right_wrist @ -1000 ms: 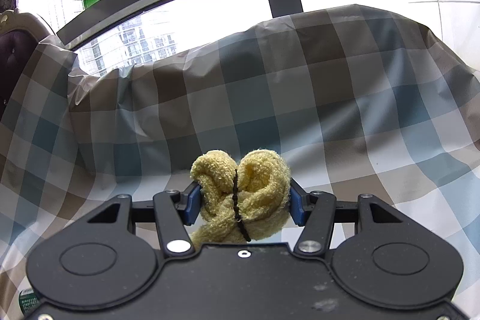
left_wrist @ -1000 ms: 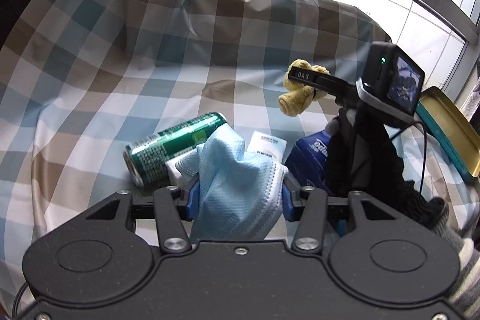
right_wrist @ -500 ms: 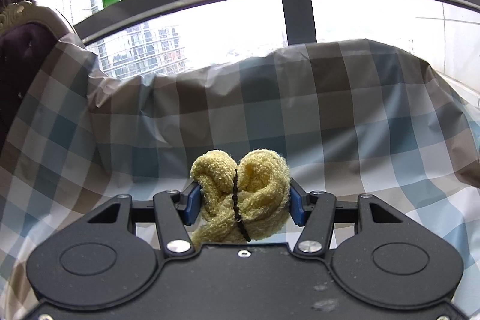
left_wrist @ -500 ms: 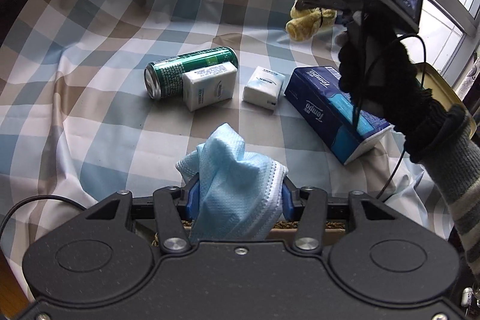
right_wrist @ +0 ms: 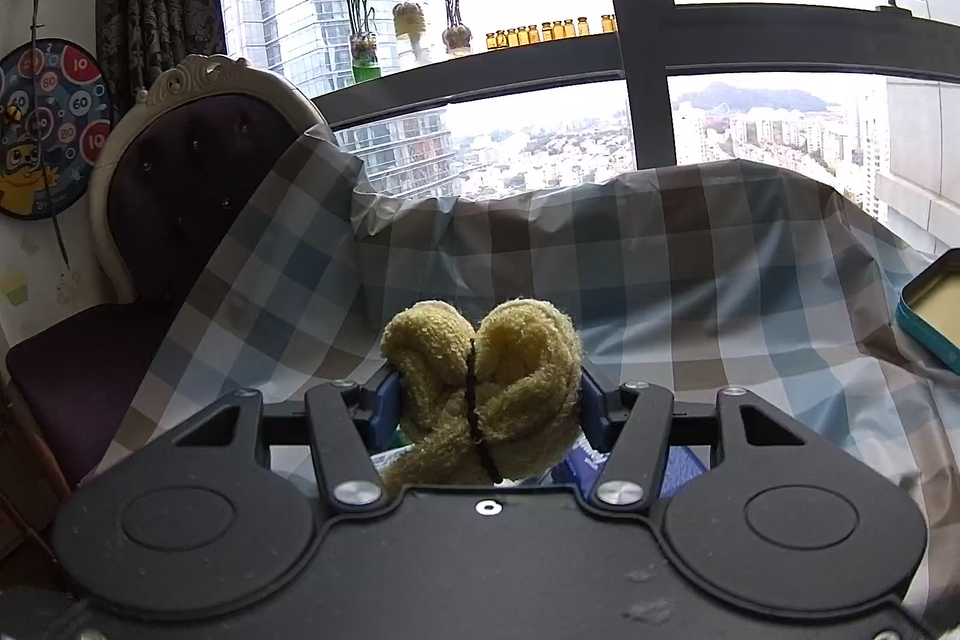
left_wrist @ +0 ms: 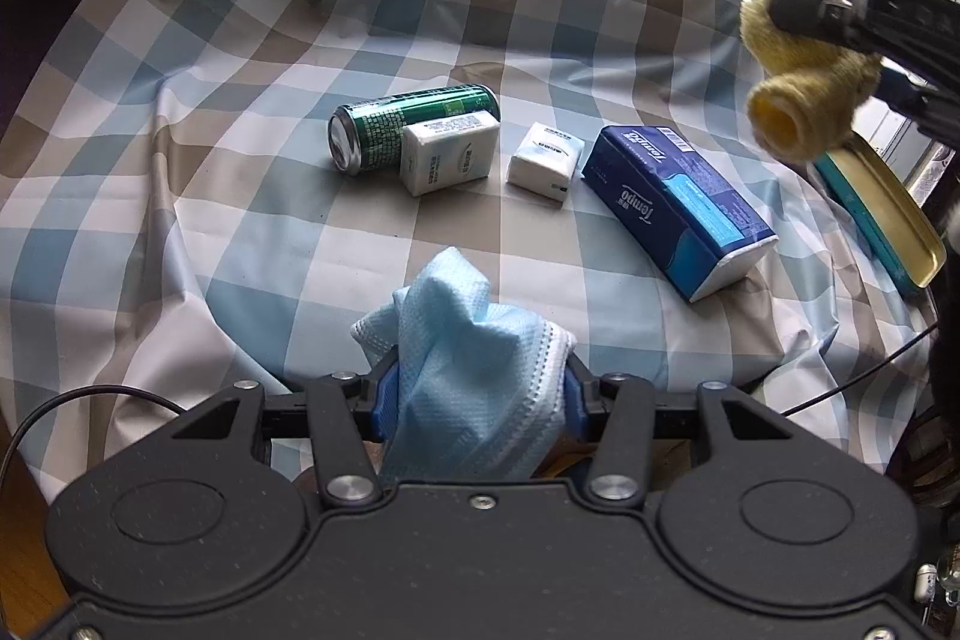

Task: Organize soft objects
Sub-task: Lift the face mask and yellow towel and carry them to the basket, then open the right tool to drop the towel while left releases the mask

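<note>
Over the near table edge: left gripper (left_wrist: 474, 394) is sitting closed on a crumpled blue mask (left_wrist: 474, 376), which is bulging up between the pads and hanging above the checked cloth (left_wrist: 180, 196), clear of it.
Far left of the items: one green can (left_wrist: 396, 130) is lying on its side, touching a white tissue pack (left_wrist: 450, 151) just in front of it.
Middle: a second white pack (left_wrist: 546, 154) is lying apart from the first, near the corner of one blue tissue brick (left_wrist: 678, 208).
Far right, raised: right gripper (right_wrist: 489, 394) is squeezing a yellow towel roll (right_wrist: 486, 388) bound with a thin black band; in the left view the roll (left_wrist: 804, 58) is hanging high above the cloth.
Right edge: one open teal tin (left_wrist: 882, 214) is lying at the table's rim, its gold inside appearing empty.
Risk, mask: only a fold is being pinched, so I judge a quick swing could be letting the light fabric slide out.
Risk, roll: the springy towel is being held near its band; a loosening grip could be dropping it onto the brick or off the right rim.
Risk, cloth: it is lying rumpled and slack, so a low pass could be snagging it and dragging the can, which would be rolling.
Count: one mask, one roll, two white packs, one brick, one can, one tin.
</note>
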The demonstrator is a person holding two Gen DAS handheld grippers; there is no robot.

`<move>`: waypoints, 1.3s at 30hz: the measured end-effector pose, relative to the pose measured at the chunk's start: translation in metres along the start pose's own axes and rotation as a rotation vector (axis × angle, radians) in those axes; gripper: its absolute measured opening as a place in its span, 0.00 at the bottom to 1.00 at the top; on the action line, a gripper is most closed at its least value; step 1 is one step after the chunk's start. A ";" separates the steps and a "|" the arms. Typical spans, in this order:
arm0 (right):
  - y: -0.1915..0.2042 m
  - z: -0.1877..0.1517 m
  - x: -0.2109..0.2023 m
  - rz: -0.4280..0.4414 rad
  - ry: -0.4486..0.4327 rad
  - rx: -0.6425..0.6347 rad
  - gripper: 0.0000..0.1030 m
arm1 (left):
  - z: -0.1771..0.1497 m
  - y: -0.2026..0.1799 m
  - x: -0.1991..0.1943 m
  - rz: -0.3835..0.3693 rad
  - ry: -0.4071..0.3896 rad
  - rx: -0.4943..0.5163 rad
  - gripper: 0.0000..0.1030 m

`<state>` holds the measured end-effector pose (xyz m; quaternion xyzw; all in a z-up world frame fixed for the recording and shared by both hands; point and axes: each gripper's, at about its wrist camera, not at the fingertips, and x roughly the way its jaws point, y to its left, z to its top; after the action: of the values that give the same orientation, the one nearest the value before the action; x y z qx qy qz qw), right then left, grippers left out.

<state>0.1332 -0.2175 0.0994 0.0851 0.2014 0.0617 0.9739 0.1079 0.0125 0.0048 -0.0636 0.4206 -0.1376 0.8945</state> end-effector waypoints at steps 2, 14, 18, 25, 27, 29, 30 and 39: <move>0.003 -0.014 -0.024 0.028 0.012 0.033 0.55 | -0.004 -0.001 -0.005 -0.001 -0.001 -0.001 0.48; 0.007 -0.085 -0.100 -0.018 0.174 0.189 0.55 | -0.030 -0.016 -0.034 -0.003 -0.026 -0.002 0.48; 0.009 -0.099 -0.110 -0.030 0.235 0.211 0.55 | -0.039 -0.016 -0.040 0.006 -0.021 -0.018 0.48; 0.008 -0.111 -0.112 -0.065 0.292 0.216 0.56 | -0.048 -0.014 -0.038 0.019 0.004 -0.036 0.48; 0.008 -0.112 -0.111 -0.066 0.301 0.214 0.57 | -0.050 -0.015 -0.038 0.020 0.007 -0.034 0.48; 0.008 -0.111 -0.108 -0.058 0.303 0.210 0.59 | -0.051 -0.016 -0.037 0.019 0.011 -0.033 0.48; 0.009 -0.111 -0.107 -0.054 0.303 0.208 0.62 | -0.052 -0.016 -0.037 0.020 0.013 -0.033 0.48; 0.006 -0.116 -0.099 -0.051 0.312 0.243 0.72 | -0.055 -0.015 -0.035 0.023 0.022 -0.036 0.48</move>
<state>-0.0043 -0.2105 0.0335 0.1864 0.3579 0.0246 0.9146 0.0415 0.0091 -0.0015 -0.0733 0.4337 -0.1204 0.8899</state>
